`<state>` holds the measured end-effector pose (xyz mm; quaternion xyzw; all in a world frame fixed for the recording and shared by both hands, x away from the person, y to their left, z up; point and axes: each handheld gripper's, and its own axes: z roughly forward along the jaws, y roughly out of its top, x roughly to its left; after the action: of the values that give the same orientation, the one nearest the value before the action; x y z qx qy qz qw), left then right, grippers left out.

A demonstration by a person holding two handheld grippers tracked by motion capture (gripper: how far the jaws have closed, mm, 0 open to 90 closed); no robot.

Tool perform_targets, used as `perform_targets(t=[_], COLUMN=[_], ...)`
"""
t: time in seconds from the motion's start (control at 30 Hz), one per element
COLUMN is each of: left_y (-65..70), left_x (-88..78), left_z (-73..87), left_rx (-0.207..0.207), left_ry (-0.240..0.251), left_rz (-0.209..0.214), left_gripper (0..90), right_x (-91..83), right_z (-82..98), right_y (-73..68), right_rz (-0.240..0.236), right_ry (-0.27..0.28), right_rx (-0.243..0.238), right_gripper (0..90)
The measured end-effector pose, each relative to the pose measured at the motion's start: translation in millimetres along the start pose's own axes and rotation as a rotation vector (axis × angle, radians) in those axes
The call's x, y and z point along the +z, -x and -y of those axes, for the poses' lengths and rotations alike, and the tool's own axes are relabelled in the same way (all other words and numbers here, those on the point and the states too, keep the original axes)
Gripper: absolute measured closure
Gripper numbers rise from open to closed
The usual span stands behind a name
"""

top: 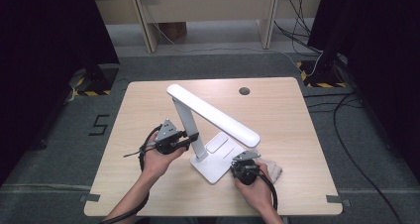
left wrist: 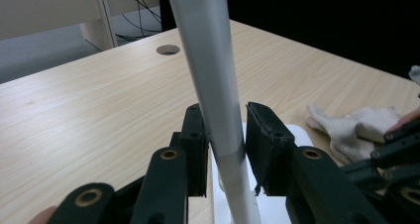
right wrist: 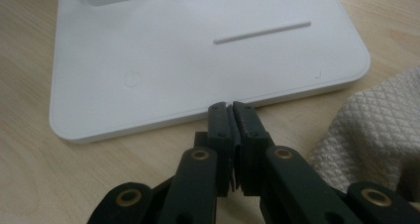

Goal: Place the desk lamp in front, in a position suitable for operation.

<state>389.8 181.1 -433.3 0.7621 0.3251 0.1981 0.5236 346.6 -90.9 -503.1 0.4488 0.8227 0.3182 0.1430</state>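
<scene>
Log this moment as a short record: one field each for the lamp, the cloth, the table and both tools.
lamp: white desk lamp, base flat on the table, arm folded over it
left tool: jaws around the lamp's upright post, one on each side
right tool: jaws shut, empty, tips at the near edge of the lamp base
cloth: pale cloth lying beside the base, by the right hand
table: light wood

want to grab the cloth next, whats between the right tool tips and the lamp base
Nothing: in the right gripper view the shut right tool ends at the lamp base edge, with bare table alongside. The cloth lies off to the side.
</scene>
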Motion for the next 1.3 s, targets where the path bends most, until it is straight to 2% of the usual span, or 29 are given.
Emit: perform_targets(t=[0.13,0.37,0.63,0.87,1.1,1.3], left_y=[4.4,15.3,26.6,29.6,34.9,37.1], left_x=[-12.5,-32.6,-46.3,-52.3,-54.8,-53.3], left_z=[2.6,10.3,20.1,24.4,29.6,32.3], left_rx=[0.030,0.026,0.018,0.009,-0.003,0.006], left_ry=[-0.025,-0.044,-0.045,-0.040,-0.026,-0.028], left_rz=[-0.018,-0.041,-0.057,-0.057,-0.057,-0.063], left_gripper=[69.1,66.5,63.2,61.6,59.7,59.2], right_x=[3.5,9.1,15.6,20.8,26.1,26.8], right_z=[-4.0,-10.9,-18.7,-26.8,-32.6,-33.9], right_y=[0.6,-0.5,0.8,-1.1,3.1,3.8], right_rz=[0.010,0.016,0.018,0.025,0.028,0.030], right_ry=[0.002,-0.001,0.001,-0.007,-0.009,-0.014], right_rx=[-0.002,-0.015,-0.015,-0.024,-0.027,-0.028], right_gripper=[87.5,87.6,87.6,87.6,87.2,86.2])
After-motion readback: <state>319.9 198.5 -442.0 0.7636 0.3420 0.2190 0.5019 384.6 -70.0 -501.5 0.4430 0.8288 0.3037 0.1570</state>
